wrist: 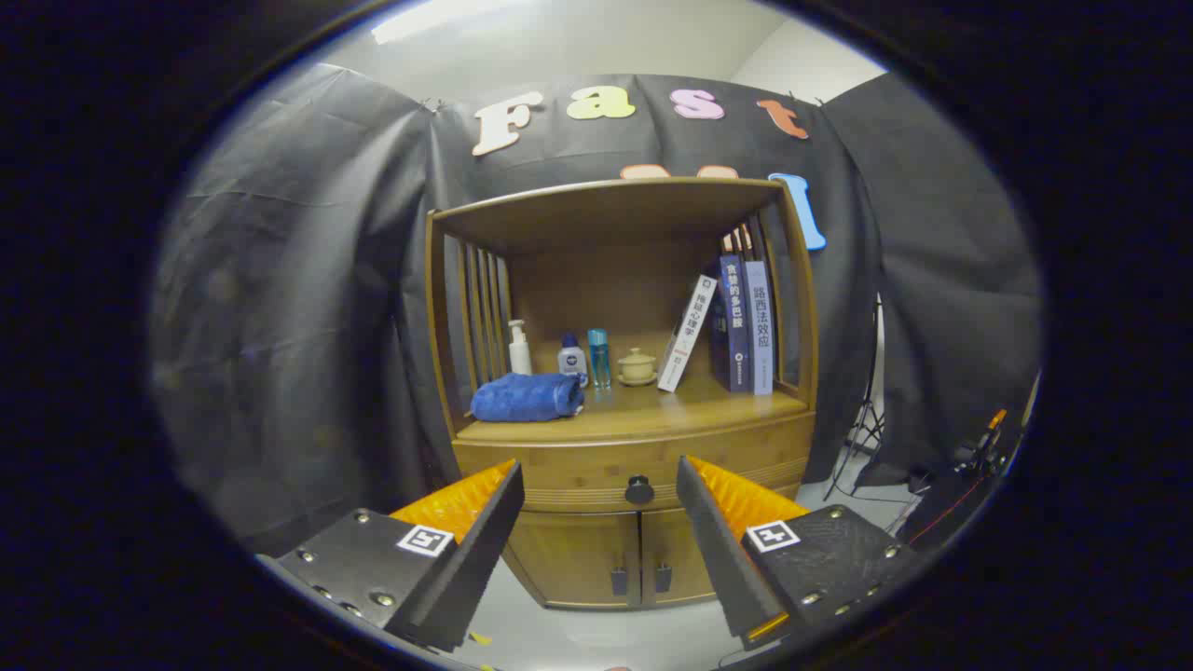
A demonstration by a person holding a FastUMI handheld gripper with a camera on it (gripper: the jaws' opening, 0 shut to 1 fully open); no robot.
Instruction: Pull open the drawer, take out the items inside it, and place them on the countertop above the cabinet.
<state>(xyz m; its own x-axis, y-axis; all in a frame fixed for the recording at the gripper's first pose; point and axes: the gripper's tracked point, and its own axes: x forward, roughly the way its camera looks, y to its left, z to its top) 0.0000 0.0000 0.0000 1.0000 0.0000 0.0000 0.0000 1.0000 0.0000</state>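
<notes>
The gripper (596, 503) hangs wide open, holding nothing, its fingers framing the drawer knob (638, 489) beyond them, apparently lined up for a pull. The drawer (634, 461) sits closed below the countertop (643, 410).

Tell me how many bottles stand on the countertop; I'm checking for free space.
3: a white pump bottle behind the blue towel, a small one beside it, then a blue one.

Bright ceiling light (438, 17) overhead; cabinet (624, 373) evenly lit and sharp, fisheye bending edges, dark cloth dim
</notes>
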